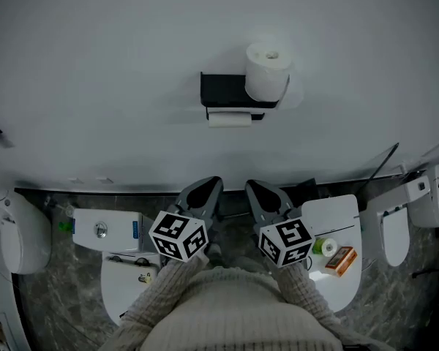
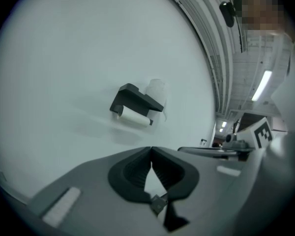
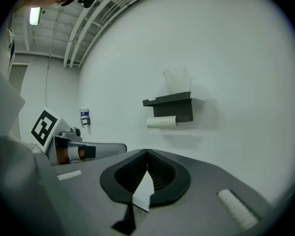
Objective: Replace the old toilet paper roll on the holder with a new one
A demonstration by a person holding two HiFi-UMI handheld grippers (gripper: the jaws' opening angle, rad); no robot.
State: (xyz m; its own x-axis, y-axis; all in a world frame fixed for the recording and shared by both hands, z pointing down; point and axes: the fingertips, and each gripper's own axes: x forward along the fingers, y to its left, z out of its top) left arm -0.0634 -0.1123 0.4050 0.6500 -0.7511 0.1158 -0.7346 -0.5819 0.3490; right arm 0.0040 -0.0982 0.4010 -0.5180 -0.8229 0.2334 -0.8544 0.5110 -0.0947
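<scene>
From the head view, a smooth, matte white wall [image 1: 95, 64] carries a black, boxy holder [image 1: 223, 90] with a flat shelf on top. The old roll [image 1: 229, 119] hangs under that shelf as a thin white cylinder lying level. The new roll [image 1: 267, 72], fat and soft-looking, stands upright on the shelf's right end with its hollow core facing up. Low in the frame the left gripper [image 1: 205, 190] and right gripper [image 1: 262, 190] sit side by side, both pointed at the wall. They are grey plastic wedges with dark tips, each backed by a cube of black-and-white square markers and held from ribbed, cream knit sleeves [image 1: 161, 291]. Below them lies a dark, marble-veined floor [image 1: 51, 298]. It holds a glossy white toilet tank [image 1: 84, 229] on the left and a rounded white toilet lid [image 1: 336, 218] on the right, with a small orange box [image 1: 341, 260] on the lid. In the left gripper view, the two dark, finely ribbed pads meet at their tips with nothing pinched between them. The holder [image 2: 135, 98], old roll [image 2: 133, 117] and new roll [image 2: 156, 88] show well beyond on the wall. In the right gripper view, its ridged pads are likewise pressed together and empty, and the holder [image 3: 172, 107] is ahead with the slim old roll [image 3: 162, 122] beneath and the new roll [image 3: 177, 80] above.
</scene>
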